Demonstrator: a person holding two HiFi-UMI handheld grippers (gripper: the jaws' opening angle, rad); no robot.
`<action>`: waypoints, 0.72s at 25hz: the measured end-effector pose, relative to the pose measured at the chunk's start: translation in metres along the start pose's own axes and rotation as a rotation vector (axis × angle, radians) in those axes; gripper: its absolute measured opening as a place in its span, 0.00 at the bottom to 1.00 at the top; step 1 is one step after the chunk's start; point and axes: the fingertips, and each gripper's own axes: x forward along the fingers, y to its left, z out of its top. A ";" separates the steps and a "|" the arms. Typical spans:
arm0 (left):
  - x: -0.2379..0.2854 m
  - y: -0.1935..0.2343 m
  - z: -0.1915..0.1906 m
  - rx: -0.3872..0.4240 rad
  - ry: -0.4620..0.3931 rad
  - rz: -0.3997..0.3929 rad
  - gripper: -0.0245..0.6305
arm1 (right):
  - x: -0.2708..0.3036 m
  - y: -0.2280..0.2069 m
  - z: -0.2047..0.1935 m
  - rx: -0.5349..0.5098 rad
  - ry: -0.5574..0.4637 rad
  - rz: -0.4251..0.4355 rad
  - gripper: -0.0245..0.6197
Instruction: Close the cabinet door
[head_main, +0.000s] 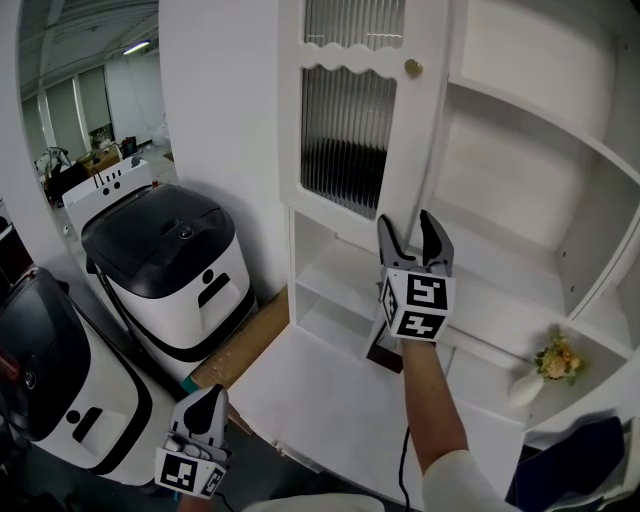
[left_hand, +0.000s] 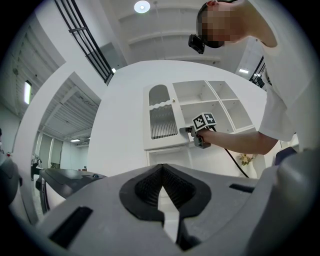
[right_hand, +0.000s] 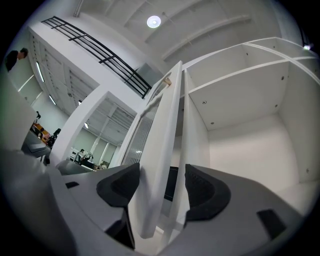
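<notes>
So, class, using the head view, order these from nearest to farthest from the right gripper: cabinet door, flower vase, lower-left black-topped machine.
1. cabinet door: its edge stands between the right gripper's jaws.
2. flower vase: lower right, on a shelf.
3. black-topped machine: far lower left.

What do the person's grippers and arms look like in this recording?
The right gripper and left gripper share grey bodies, black ribbed pads and a white cube with black square markers. A black cable hangs from the right one. The sleeve is white.
</notes>
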 end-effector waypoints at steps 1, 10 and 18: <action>0.000 0.001 0.000 0.000 0.000 -0.001 0.04 | 0.001 -0.001 0.000 -0.001 0.001 -0.003 0.45; 0.005 0.005 -0.002 0.001 0.001 -0.004 0.04 | 0.009 -0.007 -0.004 -0.010 0.007 -0.025 0.46; 0.005 0.007 -0.004 -0.001 0.005 -0.002 0.04 | 0.013 -0.010 -0.006 -0.010 0.006 -0.034 0.46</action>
